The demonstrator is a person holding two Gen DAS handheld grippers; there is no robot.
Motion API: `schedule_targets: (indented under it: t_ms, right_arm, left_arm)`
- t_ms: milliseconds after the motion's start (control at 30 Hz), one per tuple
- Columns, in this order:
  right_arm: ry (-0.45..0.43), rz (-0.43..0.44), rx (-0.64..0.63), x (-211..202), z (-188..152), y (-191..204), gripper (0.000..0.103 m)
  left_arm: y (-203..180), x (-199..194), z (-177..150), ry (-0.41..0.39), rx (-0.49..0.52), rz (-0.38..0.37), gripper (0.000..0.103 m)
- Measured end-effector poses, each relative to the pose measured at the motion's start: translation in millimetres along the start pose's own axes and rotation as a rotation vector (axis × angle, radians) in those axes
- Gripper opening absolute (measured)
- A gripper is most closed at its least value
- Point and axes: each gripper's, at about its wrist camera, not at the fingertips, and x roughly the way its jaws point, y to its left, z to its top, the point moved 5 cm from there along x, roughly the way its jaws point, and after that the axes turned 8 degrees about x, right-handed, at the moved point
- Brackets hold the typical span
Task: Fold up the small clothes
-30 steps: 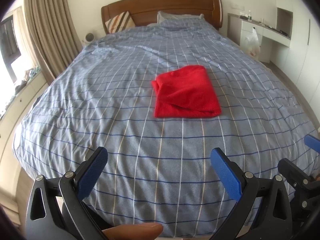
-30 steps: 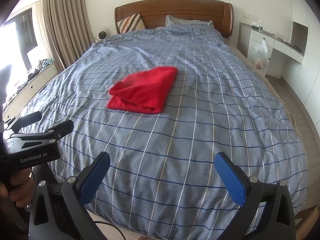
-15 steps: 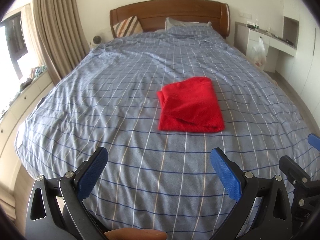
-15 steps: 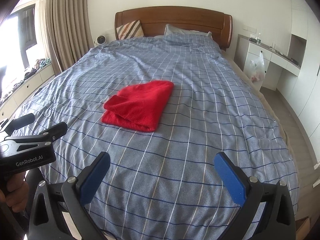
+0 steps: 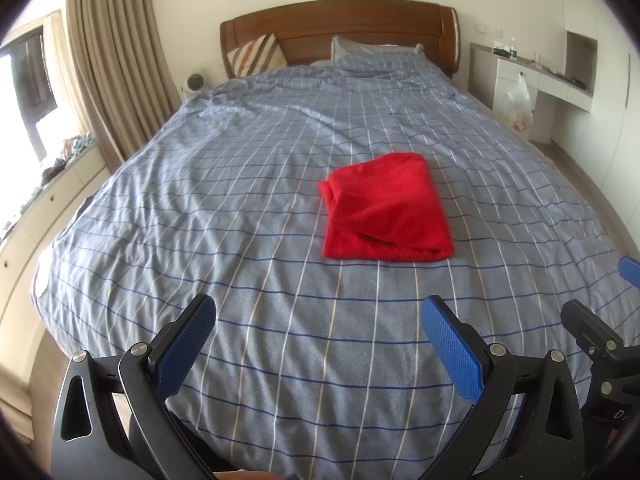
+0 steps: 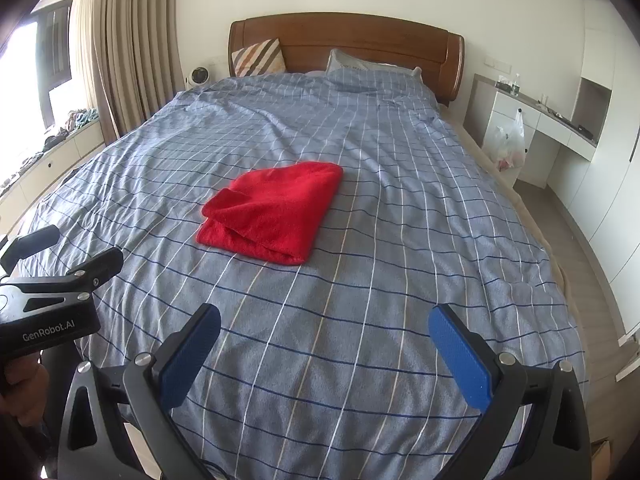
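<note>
A red cloth (image 5: 384,210) lies folded into a thick rectangle on the middle of the blue checked bedspread (image 5: 248,216); it also shows in the right wrist view (image 6: 276,212). My left gripper (image 5: 320,344) is open and empty, held over the foot of the bed, well short of the cloth. My right gripper (image 6: 324,346) is open and empty too, also back at the foot end. The left gripper's body (image 6: 48,312) shows at the left edge of the right wrist view.
A wooden headboard (image 5: 340,28) with a striped cushion (image 5: 256,56) and a pillow is at the far end. Curtains (image 5: 116,64) and a window ledge are on the left. A white desk (image 5: 532,80) with a plastic bag (image 5: 518,104) stands on the right.
Both grippers have drawn back and risen from the bed, so the cloth looks smaller and farther away. The cloth itself has not moved. Both jaws stay open.
</note>
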Motion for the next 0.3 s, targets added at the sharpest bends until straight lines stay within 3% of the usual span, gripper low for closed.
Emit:
schedule_targets:
  t_ms: [300]
  right_arm:
    - [0.007,0.002,-0.001,1.9,-1.3,-0.1,0.103]
  left_arm:
    - [2.1,2.1,-1.0,0.013,-0.001,0.012,0.103]
